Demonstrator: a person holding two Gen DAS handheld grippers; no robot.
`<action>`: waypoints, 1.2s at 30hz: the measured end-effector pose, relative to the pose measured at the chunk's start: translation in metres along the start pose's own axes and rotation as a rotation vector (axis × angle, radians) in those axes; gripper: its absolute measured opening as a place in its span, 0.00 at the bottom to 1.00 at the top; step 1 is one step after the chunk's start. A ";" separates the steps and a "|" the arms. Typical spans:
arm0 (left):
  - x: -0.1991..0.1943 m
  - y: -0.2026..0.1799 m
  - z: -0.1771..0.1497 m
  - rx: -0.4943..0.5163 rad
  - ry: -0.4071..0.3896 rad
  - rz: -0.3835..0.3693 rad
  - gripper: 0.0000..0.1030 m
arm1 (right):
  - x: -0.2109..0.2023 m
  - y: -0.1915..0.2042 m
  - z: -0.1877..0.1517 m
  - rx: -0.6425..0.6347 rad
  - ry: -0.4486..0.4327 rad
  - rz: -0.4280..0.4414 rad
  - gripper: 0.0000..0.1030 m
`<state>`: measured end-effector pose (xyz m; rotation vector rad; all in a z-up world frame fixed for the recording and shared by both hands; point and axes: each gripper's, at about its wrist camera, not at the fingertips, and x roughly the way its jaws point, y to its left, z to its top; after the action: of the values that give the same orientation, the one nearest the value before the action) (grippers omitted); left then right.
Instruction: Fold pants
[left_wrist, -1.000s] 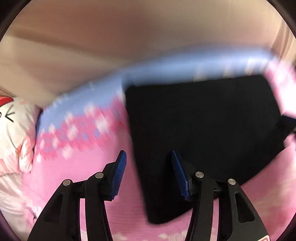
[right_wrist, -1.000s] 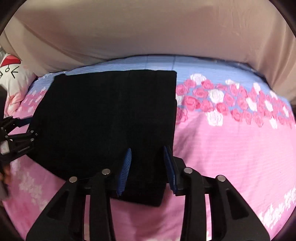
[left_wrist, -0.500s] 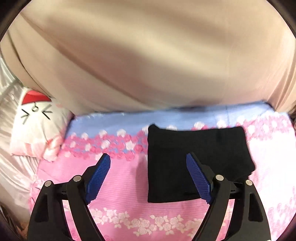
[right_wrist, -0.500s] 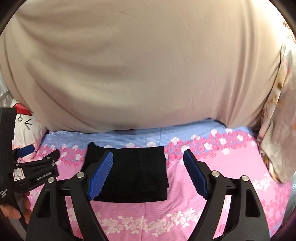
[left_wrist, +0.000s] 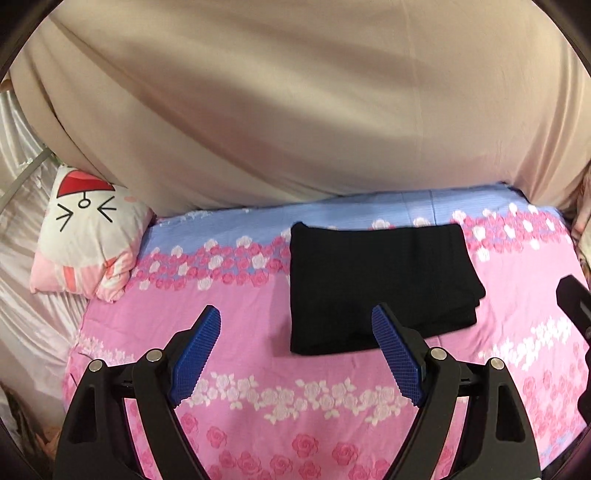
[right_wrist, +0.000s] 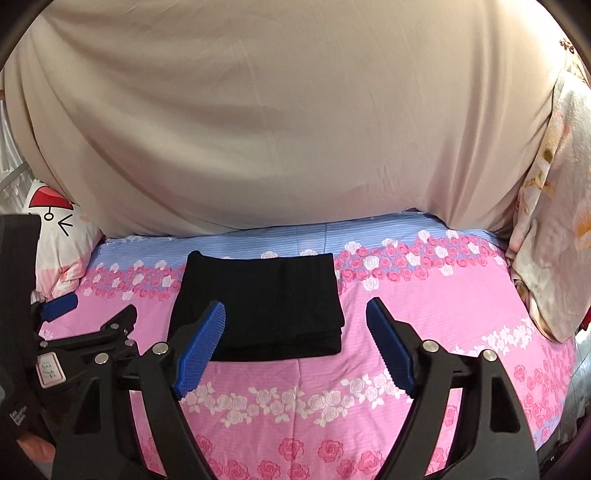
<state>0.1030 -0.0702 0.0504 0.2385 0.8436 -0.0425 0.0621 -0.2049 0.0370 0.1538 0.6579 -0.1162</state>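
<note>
Black pants (left_wrist: 376, 284) lie folded into a flat rectangle on the floral bedsheet (left_wrist: 258, 369).

Bare pink bedsheet (left_wrist: 229, 306) surrounds the folded black pants (left_wrist: 373, 284). A cartoon pillow (left_wrist: 88, 229) lies well left of the pants, a beige curtain (left_wrist: 295, 110) behind them.

Pants: we count one pair of black pants (left_wrist: 376, 284), folded into a single rectangle.
Grippers: we count two, the left gripper (left_wrist: 295, 354) and the right gripper (right_wrist: 295, 350).
Blue pads: we see two blue pads (left_wrist: 195, 358) on each gripper, four altogether.
Pillows: we count one cartoon pillow (left_wrist: 88, 236).
Bedsheets: we see one floral bedsheet (left_wrist: 258, 406).
Curtains: we count one beige curtain (right_wrist: 277, 129).
</note>
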 end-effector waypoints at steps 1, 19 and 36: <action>0.001 0.000 -0.003 0.001 0.007 0.002 0.80 | 0.000 0.000 -0.001 -0.004 0.001 -0.003 0.75; 0.016 -0.003 -0.023 0.019 0.069 0.008 0.80 | 0.004 0.006 -0.011 -0.026 0.027 0.007 0.75; 0.017 -0.005 -0.021 0.029 0.059 0.000 0.80 | 0.005 0.005 -0.009 -0.043 0.014 -0.007 0.75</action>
<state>0.0987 -0.0697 0.0232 0.2678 0.9026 -0.0477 0.0612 -0.1989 0.0276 0.1108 0.6742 -0.1078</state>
